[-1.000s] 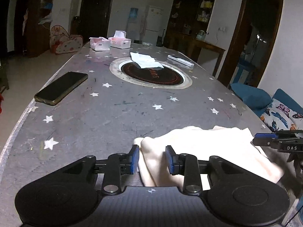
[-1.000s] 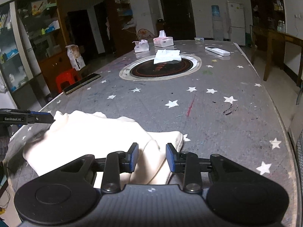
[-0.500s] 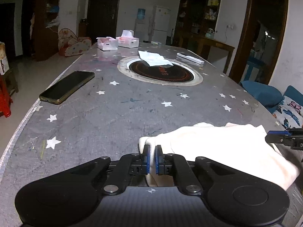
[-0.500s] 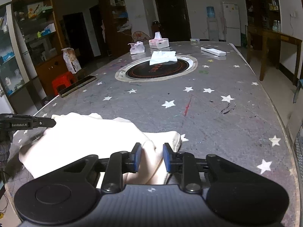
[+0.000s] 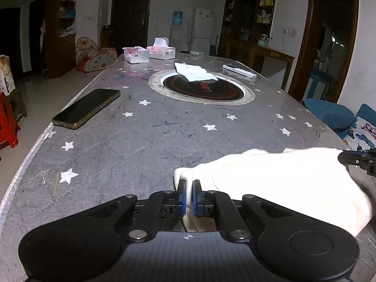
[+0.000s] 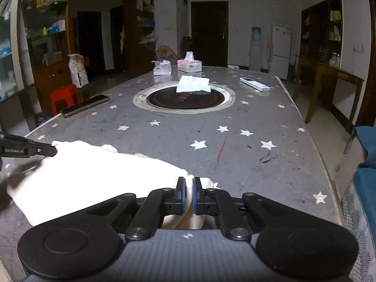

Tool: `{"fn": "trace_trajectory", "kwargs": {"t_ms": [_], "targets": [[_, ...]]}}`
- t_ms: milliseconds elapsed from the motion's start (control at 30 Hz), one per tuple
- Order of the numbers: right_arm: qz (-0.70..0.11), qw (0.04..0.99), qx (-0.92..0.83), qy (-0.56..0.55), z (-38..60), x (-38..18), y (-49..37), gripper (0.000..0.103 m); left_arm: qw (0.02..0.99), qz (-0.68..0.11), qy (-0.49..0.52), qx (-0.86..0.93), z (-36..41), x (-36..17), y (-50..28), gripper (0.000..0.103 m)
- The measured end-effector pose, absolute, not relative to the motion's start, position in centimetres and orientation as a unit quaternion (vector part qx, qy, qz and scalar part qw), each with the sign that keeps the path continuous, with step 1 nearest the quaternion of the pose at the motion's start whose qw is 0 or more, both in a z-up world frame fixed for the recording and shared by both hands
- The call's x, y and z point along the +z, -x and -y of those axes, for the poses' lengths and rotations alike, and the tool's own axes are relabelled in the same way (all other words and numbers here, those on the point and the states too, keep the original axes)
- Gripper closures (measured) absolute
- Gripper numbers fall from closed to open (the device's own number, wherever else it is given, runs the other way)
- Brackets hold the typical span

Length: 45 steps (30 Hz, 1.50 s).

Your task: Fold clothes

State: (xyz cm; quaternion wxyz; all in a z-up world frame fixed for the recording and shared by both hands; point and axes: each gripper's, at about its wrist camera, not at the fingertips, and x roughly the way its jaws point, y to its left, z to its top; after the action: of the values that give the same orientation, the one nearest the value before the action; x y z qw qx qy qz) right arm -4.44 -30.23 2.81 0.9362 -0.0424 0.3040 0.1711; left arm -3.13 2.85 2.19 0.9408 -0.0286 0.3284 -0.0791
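Note:
A cream-white garment lies bunched at the near end of the grey star-patterned table. My left gripper is shut on the garment's left corner, cloth pinched between the blue pads. In the right wrist view the garment spreads to the left, and my right gripper is shut on its right corner. Each gripper's tip shows at the edge of the other's view: the right gripper and the left gripper.
A dark phone lies near the table's left edge. A round black hob with a white cloth on it sits mid-table. Two tissue boxes and a white remote lie farther back. Blue cushions are to the right.
Both grippers were open around the garment's corners a second ago. The left closed on the cloth first, then the right. Both views have risen slightly.

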Motion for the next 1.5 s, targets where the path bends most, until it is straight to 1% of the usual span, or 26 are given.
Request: {"fn": "trace_trajectory", "kwargs": {"t_ms": [100,133,200,233,400,567,833,1000,1233,1367,1500], "targets": [[-0.328,0.928,0.169,0.048,30.1,1.3,3.8,0.096,0.94,-0.329,0.03,-0.08,-2.9,2.1,3.0,0.096],[-0.326,0.93,0.167,0.043,30.3,1.6,3.8,0.093,0.94,-0.33,0.029,-0.081,-2.9,2.2,3.1,0.093],[-0.321,0.933,0.161,0.032,30.6,2.0,3.8,0.088,0.94,-0.329,0.027,-0.082,-3.0,2.5,3.2,0.092],[-0.317,0.935,0.159,0.031,30.8,2.5,3.9,0.087,0.941,-0.327,0.026,-0.083,-3.1,2.7,3.3,0.092],[-0.304,0.931,0.202,0.017,29.8,4.8,3.7,0.087,0.948,-0.306,0.024,-0.087,-2.5,4.4,3.4,0.092],[-0.306,0.918,0.25,0.021,26.7,4.7,2.0,0.087,0.943,-0.303,0.029,-0.137,-0.2,5.5,2.6,0.092],[-0.334,0.902,0.271,0.028,23.8,2.8,0.1,0.087,0.922,-0.339,0.027,-0.186,3.5,3.4,-0.7,0.093],[-0.342,0.901,0.264,0.034,23.3,1.9,-0.7,0.088,0.92,-0.348,0.013,-0.179,4.3,2.0,-1.7,0.093],[-0.328,0.904,0.27,0.038,22.9,2.7,-0.1,0.087,0.923,-0.335,0.019,-0.189,4.5,2.9,-1.1,0.092],[-0.338,0.899,0.274,0.053,22.3,2.1,-0.2,0.086,0.918,-0.346,0.01,-0.194,4.9,2.1,-1.8,0.092],[-0.325,0.899,0.288,0.06,22.6,3.4,1.1,0.086,0.915,-0.349,0.026,-0.201,4.3,1.9,-2.0,0.092]]}}
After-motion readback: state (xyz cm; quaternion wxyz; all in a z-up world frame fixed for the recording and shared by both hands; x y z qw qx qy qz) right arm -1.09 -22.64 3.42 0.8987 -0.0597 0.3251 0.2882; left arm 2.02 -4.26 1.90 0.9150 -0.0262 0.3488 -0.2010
